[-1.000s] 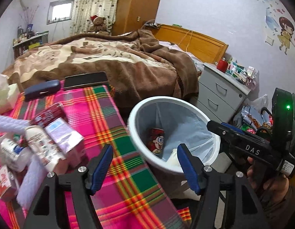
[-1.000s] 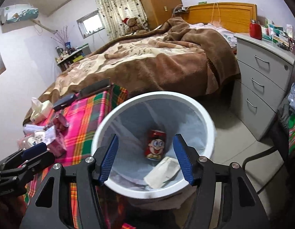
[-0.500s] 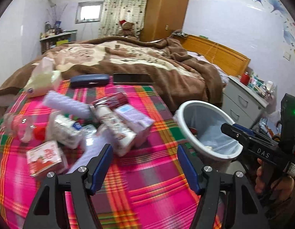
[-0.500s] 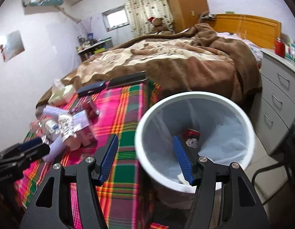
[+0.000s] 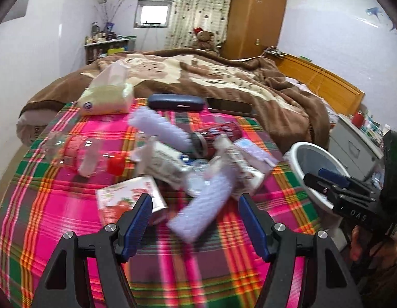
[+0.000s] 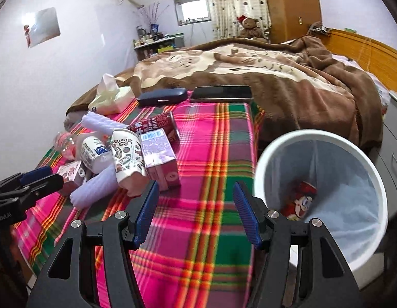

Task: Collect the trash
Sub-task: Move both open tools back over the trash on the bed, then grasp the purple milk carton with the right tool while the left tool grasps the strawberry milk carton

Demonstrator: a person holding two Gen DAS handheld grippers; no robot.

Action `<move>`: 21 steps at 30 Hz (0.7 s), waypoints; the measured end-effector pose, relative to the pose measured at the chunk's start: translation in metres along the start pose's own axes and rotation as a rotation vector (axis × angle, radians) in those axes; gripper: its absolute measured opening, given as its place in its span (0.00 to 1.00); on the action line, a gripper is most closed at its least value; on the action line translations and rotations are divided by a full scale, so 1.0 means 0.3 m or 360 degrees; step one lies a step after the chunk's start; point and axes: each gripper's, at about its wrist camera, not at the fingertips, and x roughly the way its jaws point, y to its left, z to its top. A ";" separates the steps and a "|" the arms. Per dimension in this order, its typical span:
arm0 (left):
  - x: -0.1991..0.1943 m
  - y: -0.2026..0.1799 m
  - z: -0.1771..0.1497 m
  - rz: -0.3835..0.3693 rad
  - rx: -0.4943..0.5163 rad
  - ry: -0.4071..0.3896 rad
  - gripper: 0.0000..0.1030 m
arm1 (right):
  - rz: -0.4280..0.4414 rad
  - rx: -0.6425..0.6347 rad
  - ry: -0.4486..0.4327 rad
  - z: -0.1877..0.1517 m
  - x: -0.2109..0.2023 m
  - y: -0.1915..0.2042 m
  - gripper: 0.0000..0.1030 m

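- The left gripper (image 5: 194, 214) hangs above a plaid tablecloth (image 5: 57, 220), its blue-padded jaws spread apart and holding nothing.
- The right gripper (image 6: 195, 208) is likewise spread wide and empty, over the cloth's right edge.
- A heap of trash lies at 12 o'clock from the left gripper: a strawberry carton (image 5: 126, 200), a lavender ridged tube (image 5: 206, 205), a patterned paper cup (image 6: 127, 154), a purple carton (image 6: 159, 159) and a dark red can (image 6: 157, 124).
- A white trash bin (image 6: 275, 154) with a liner stands beside the table, at 3 o'clock from the right gripper; a red cartoon can (image 6: 299, 201) lies inside.
- At the cloth's far edge rest a tissue pack (image 5: 105, 98), a navy glasses case (image 5: 175, 102) and a black phone (image 6: 221, 93).
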 end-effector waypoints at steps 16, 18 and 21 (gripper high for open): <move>0.055 0.200 0.003 0.0126 -0.0054 0.0067 0.67 | 0.0140 -0.0086 0.0106 0.069 0.130 0.081 0.59; 0.069 0.212 0.007 0.0110 -0.0050 0.0092 0.67 | 0.0134 -0.0099 0.0129 0.070 0.143 0.091 0.59; 0.099 0.234 0.014 0.0077 -0.0054 0.0145 0.68 | 0.0136 -0.0092 0.0153 0.072 0.162 0.093 0.59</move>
